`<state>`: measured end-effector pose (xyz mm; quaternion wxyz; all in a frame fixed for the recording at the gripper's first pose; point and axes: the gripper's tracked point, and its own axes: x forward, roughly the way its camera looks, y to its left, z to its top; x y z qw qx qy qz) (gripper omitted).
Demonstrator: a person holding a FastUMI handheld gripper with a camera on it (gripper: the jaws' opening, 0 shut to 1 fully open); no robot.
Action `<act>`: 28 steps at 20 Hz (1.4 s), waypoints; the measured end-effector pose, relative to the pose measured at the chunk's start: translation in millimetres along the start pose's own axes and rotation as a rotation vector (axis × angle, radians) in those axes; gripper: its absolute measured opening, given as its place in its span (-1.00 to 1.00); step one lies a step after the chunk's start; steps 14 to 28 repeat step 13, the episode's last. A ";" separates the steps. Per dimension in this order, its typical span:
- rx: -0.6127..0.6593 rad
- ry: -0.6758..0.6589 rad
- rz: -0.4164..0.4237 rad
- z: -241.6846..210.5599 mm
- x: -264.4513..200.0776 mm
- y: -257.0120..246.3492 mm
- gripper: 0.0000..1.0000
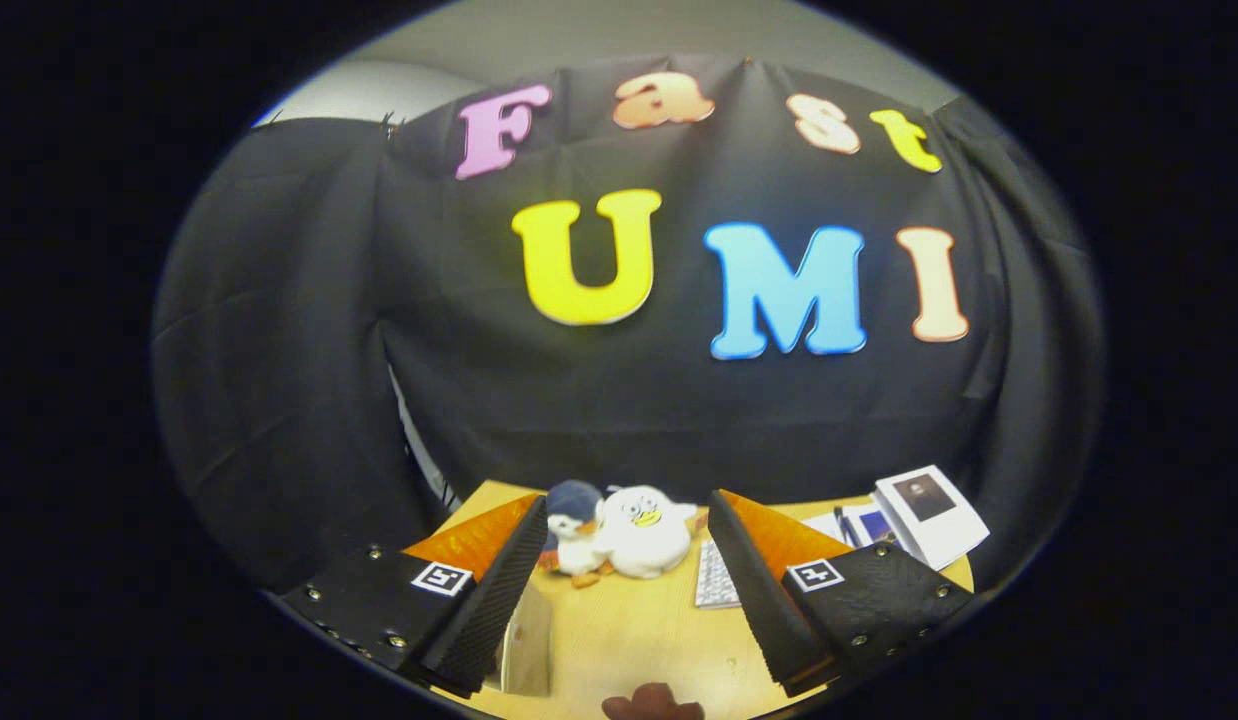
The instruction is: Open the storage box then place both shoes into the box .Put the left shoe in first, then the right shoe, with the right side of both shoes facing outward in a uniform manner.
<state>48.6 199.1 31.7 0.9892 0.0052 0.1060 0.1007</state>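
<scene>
Gripper (619, 560) spread wide, nothing betw fingers, raised over wooden table (619, 640). Two plush toys (624, 540) just ahead at table's far edge, booklets (924, 515) at far right corner. Small brown thing (651, 706) at near edge, poss. shoe, can't tell.

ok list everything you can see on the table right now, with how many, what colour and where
table: one, light wood, under the fingers, against the black cloth wall
plush toys: two, one white with a yellow beak, one white with a dark blue cap, side by side beyond the fingers
keyboard: one, white, partly hidden by the right finger
booklet: one, white with a dark picture, far right of the table
papers: a few, white and blue, beside the booklet
brown thing: one, near edge, too cut off to identify
gripper: one, fingers wide apart, holding nothing
</scene>
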 end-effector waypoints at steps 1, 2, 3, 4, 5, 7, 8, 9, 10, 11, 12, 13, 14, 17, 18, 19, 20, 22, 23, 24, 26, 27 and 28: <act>-0.008 -0.061 -0.031 11.8 -7.7 -10.7 0.97; -0.019 -0.109 -0.051 21.9 -15.3 -18.2 0.97; -0.022 -0.148 -0.053 33.4 -24.1 -20.8 0.97; -0.017 -0.182 -0.048 41.5 -30.1 -21.6 0.97; -0.016 -0.219 -0.046 46.4 -35.0 -24.0 0.97; -0.018 -0.279 -0.058 56.4 -41.1 -25.8 0.97; -0.032 -0.295 -0.070 59.7 -44.1 -28.3 0.97; -0.043 -0.309 -0.079 60.5 -48.6 -31.7 0.97; -0.045 -0.317 -0.084 60.6 -51.4 -31.6 0.97; -0.046 -0.318 -0.093 59.5 -54.3 -32.3 0.97; -0.048 -0.314 -0.101 57.7 -58.3 -34.1 0.97; -0.047 -0.310 -0.112 55.3 -61.9 -37.1 0.97; -0.047 -0.310 -0.112 55.3 -61.9 -37.1 0.97; -0.047 -0.310 -0.112 55.3 -61.9 -37.1 0.97; -0.047 -0.310 -0.112 55.3 -61.9 -37.1 0.97; -0.047 -0.310 -0.112 55.3 -61.9 -37.1 0.97; -0.047 -0.310 -0.112 55.3 -61.9 -37.1 0.97; -0.047 -0.310 -0.112 55.3 -61.9 -37.1 0.97; -0.047 -0.310 -0.112 55.3 -61.9 -37.1 0.97; -0.047 -0.310 -0.112 55.3 -61.9 -37.1 0.97; -0.047 -0.310 -0.112 55.3 -61.9 -37.1 0.97; -0.047 -0.310 -0.112 55.3 -61.9 -37.1 0.97; -0.047 -0.310 -0.112 55.3 -61.9 -37.1 0.97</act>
